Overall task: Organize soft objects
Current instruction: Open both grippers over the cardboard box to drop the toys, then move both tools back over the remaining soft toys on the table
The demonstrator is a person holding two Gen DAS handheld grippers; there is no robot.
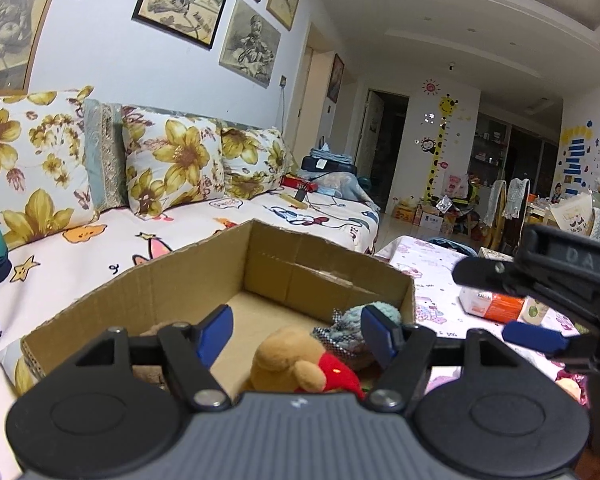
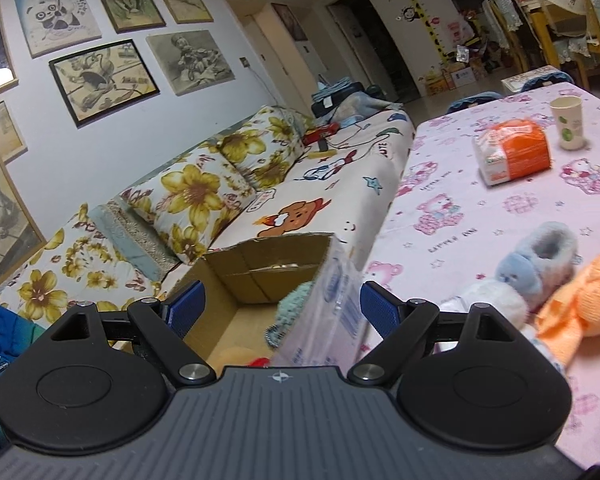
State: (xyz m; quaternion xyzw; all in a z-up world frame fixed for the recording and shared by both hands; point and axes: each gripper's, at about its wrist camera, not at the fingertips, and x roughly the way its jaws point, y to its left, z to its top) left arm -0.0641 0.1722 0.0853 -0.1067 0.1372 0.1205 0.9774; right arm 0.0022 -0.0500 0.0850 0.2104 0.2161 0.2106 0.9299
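A brown plush bear [image 1: 290, 360] with a red piece at its front lies low in the cardboard box [image 1: 204, 276], close under the left gripper [image 1: 296, 334], whose blue fingers [image 1: 216, 332] stand spread to either side of it without touching it. Just behind the bear, against the box's right wall, sits a pale teal knitted item [image 1: 350, 318] over a bit of checked cloth. In the right wrist view the same box [image 2: 260, 264] shows its open top and a taped side wall, with the teal knit [image 2: 296, 304] peeking over the edge. The right gripper [image 2: 282, 306] hangs at the box's corner, its fingers [image 2: 380, 310] spread wide with nothing pinched between them; from the left wrist view that gripper [image 1: 540, 304] appears at the right edge, above the table. More soft things lie on the pink-printed table [image 2: 500, 208] beside the box: a fuzzy blue slipper [image 2: 536, 260], a white fluffy item [image 2: 488, 300] touching it, and an orange cloth [image 2: 580, 304] at the right. Well beyond them stand an orange tissue pack [image 2: 512, 152] and a paper cup [image 2: 568, 122]. To the left of the box runs a sofa [image 2: 320, 196] covered in a cartoon sheet, with floral cushions [image 2: 204, 196] along its back and framed drawings [image 2: 104, 80] on the wall above. A blue jacket [image 2: 4, 332] lies at the near left edge.
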